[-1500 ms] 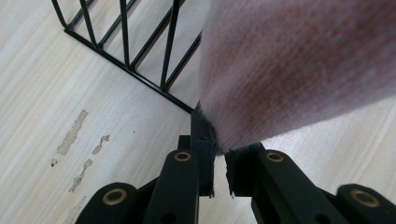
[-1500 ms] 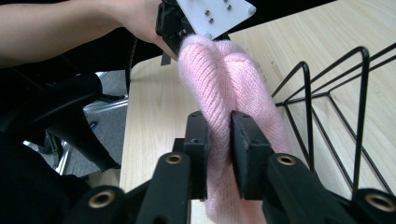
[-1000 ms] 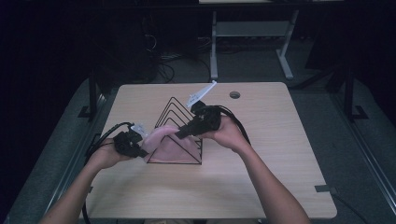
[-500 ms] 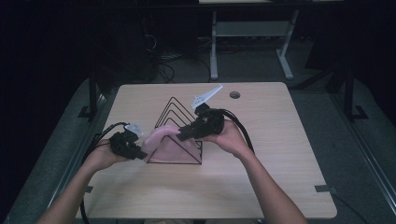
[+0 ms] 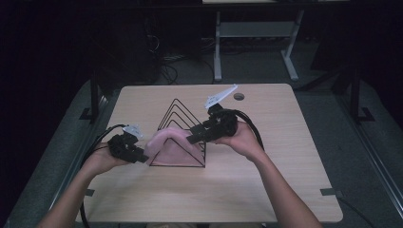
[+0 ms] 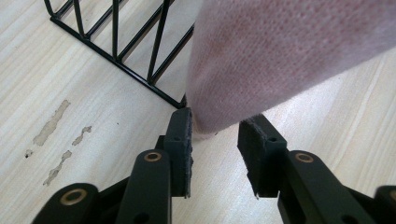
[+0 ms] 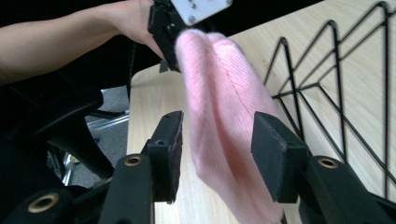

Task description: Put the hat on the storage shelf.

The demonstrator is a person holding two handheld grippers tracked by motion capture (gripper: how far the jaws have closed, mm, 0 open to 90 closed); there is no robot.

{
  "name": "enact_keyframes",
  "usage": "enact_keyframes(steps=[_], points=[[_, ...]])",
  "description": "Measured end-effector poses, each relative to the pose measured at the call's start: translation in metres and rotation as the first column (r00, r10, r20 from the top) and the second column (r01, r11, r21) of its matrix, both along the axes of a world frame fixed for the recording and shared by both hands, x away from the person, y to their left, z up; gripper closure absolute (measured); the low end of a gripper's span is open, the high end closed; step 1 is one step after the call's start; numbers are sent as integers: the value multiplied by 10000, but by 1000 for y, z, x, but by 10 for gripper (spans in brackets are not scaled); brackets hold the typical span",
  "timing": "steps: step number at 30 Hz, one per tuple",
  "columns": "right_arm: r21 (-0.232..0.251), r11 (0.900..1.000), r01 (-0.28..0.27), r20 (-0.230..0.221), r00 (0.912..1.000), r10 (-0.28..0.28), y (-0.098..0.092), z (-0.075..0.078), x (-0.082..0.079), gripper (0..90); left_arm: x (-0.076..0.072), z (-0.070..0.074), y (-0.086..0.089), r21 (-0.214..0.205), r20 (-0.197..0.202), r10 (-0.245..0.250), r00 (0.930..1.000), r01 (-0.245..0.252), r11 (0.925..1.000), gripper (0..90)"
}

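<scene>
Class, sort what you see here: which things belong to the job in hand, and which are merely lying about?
In the job: soft pink knitted cloth; black wire triangular rack; left hand-held gripper; right hand-held gripper.

Lying about: round hole in the wooden table; white metal frame behind.

One pink cloth (image 5: 170,145) — one wire rack (image 5: 183,116) — two grippers.

I can read no text, label, brand or number anywhere here. The pale plate (image 7: 201,8) on top of my left tool, far in the right gripper view, carries a few dark dots that look like screw holes rather than print, though the view is too blurred to be sure.
</scene>
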State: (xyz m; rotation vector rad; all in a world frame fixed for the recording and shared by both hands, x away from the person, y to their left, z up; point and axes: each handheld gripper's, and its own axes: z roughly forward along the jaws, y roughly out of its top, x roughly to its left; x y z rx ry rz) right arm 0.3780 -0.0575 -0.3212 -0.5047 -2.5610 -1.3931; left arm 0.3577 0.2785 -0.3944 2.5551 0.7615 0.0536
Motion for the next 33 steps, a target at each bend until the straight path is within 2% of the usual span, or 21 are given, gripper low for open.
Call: enact_keyframes(steps=[2, 5, 7, 16, 21, 22, 33], points=[[-34, 9998, 175, -144, 9997, -176, -6, 0, 0, 483, 0, 0, 0, -34, 10, -22, 10000, 22, 10000, 629], [-9, 9988, 493, -78, 9988, -493, -14, -1, -1, 402, -2, 0, 0, -51, -43, -14, 10000, 14, 10000, 617], [80, 9984, 561, -56, 9984, -560, -19, -2, 0, 395, -2, 0, -1, -131, -56, 29, 10000, -30, 9999, 613], [-81, 9933, 1152, -71, 9933, -1152, -42, -8, 1, 348, -7, 3, 3, -312, -37, 32, 10000, -33, 9995, 576], [-302, 9865, 1607, -218, 9867, -1614, -59, -15, 1, 340, -9, 1, 8, -388, -33, 153, 9999, -155, 9991, 542], [-320, 9827, 1826, -249, 9827, -1834, -66, -20, 1, 338, -10, 0, 9, -379, -24, 165, 9999, -166, 9991, 531], [-418, 9683, 2464, -501, 9674, -2483, -96, -37, -4, 331, -16, -2, 15, -516, -75, 354, 9993, -357, 9980, 500]])
